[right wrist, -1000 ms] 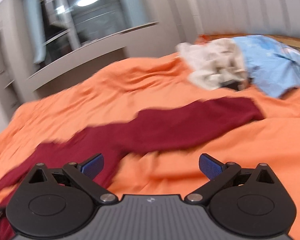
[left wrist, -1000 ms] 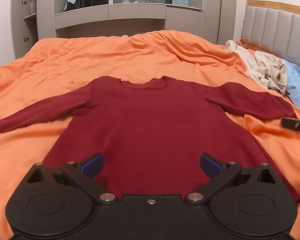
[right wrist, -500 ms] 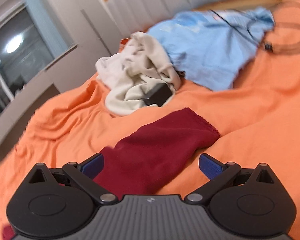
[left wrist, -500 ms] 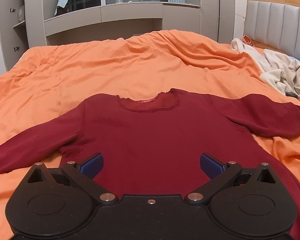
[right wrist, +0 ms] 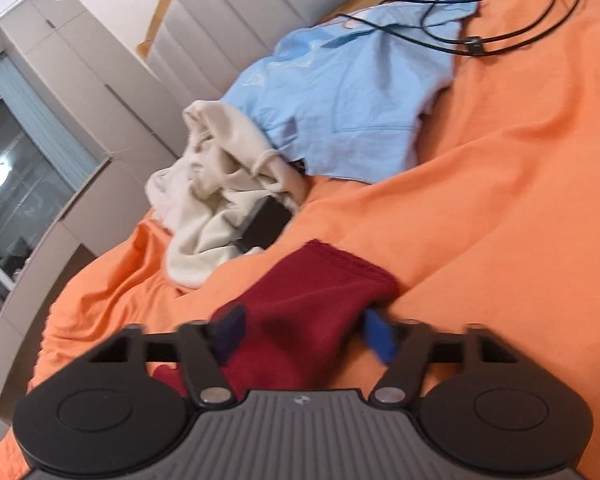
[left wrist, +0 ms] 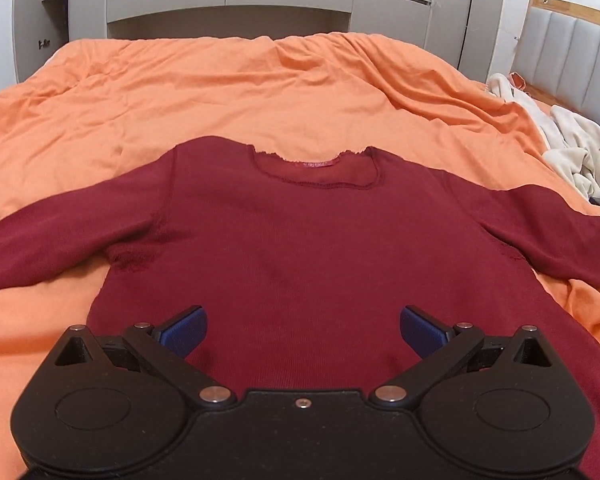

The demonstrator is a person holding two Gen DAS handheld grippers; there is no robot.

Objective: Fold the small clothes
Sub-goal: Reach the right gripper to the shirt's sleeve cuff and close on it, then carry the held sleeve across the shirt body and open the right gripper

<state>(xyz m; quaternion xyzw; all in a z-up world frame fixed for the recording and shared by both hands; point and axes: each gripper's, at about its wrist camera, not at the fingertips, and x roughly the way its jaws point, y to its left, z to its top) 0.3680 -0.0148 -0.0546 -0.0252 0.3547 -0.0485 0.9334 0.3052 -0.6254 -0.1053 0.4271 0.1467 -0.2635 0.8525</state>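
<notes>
Now a red top [left wrist: 312, 248] lies flat on an orange bedspread [left wrist: 228, 92], front up, both sleeves spread out to the sides.

Above its lower body the left gripper [left wrist: 303, 330] hangs with jaws wide apart and nothing gripped; it has drawn closer to the neckline than a second ago. The right gripper [right wrist: 306, 334], rolled over since then, is closing its jaws around the sleeve cuff [right wrist: 320, 280], cloth between the blue pads [right wrist: 230, 330], though the frame is too blurred to tell whether they press on it yet. Toward the headboard [right wrist: 268, 12] lie a cream garment [right wrist: 216, 184], a blue shirt [right wrist: 340, 92] and a black cable [right wrist: 500, 20].
</notes>
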